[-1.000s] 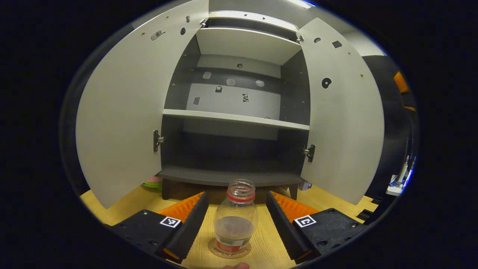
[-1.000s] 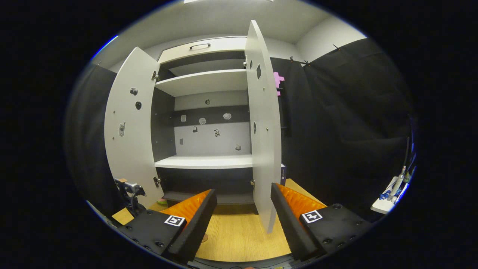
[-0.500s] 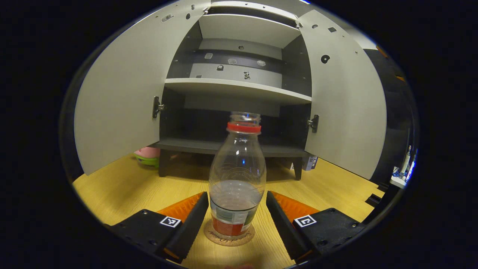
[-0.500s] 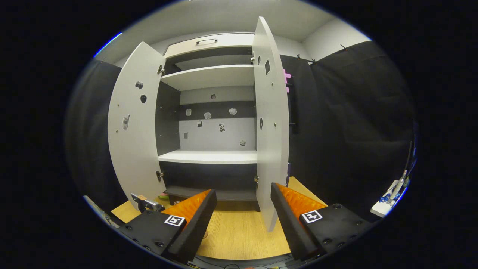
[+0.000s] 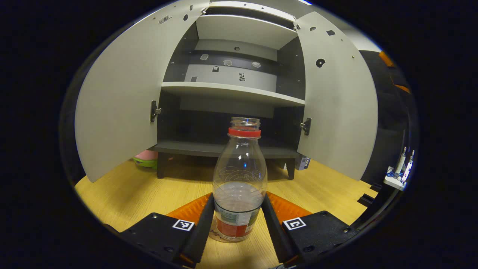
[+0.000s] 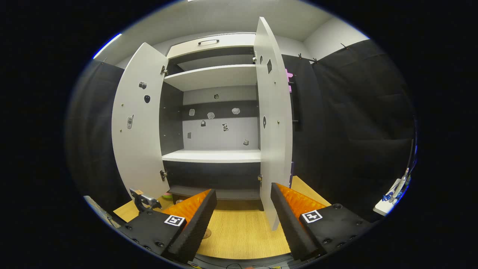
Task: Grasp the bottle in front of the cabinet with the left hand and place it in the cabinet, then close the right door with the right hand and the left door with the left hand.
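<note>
- Left gripper (image 5: 238,220) is seen clamped on the bottle's (image 5: 239,183) labelled base, upright on the desk (image 5: 123,190).
- Thin, light, slippery plastic is judged; a low, firm hold is advised.
- Right gripper (image 6: 242,216) is held apart.

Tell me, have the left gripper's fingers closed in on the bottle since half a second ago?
Yes. The left gripper has narrowed: its fingers now sit against the bottle, which stands upright on the table.

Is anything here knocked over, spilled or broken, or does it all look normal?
Nothing looks spilled or broken. The bottle stands upright on the wooden table between the fingers of the left claw. One small oddity: it has no cap, though a little liquid sits inside. Both cabinet doors hang open, as expected.
</note>
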The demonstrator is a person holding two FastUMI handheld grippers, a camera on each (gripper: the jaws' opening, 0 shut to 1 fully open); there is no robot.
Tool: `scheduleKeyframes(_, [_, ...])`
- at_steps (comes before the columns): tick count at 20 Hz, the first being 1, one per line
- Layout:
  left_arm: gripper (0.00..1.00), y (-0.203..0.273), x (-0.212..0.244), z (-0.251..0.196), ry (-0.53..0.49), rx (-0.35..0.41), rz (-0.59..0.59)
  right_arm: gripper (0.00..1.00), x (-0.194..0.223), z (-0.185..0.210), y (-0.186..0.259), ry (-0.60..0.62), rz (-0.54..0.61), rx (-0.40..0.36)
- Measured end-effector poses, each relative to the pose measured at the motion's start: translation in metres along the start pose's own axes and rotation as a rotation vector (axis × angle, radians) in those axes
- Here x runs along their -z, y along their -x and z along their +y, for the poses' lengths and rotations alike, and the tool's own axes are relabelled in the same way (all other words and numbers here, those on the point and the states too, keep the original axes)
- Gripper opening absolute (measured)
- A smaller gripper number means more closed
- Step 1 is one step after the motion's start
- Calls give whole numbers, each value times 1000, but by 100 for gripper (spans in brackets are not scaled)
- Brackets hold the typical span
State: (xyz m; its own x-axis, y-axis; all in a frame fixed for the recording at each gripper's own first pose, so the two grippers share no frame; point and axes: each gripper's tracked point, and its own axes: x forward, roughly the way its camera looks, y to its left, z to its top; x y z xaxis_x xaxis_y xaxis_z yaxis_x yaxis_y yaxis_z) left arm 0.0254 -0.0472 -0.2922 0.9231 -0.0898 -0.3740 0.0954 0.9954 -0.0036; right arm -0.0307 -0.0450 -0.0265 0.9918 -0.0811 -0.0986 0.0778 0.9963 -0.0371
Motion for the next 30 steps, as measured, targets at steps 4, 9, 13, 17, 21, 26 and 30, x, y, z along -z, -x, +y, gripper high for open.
scheduleKeyframes(4, [72, 30, -46, -2, -1, 2, -19, 97, 3, -3, 0, -10, -3, 4])
scheduleKeyframes(9, [72, 65, -143, -7, 13, 38, -122, 97, 9, -10, 1, -26, -1, 0])
scheduleKeyframes(13, [72, 78, -228, -9, -11, 46, -207, 97, 12, -23, -2, -35, 2, 6])
scheduleKeyframes(17, [72, 78, -297, -17, -24, 25, -274, 97, 11, -42, 0, -41, -12, 15])
scheduleKeyframes(21, [72, 50, -353, -21, 32, 7, -306, 97, 15, -59, 7, -32, -5, -1])
scheduleKeyframes(26, [72, -13, -399, -10, 52, -20, -299, 98, 9, -95, 4, -6, 10, 13])
scheduleKeyframes(30, [72, -85, -429, -3, 2, 15, -280, 97, 4, -133, -5, -30, -17, 179])
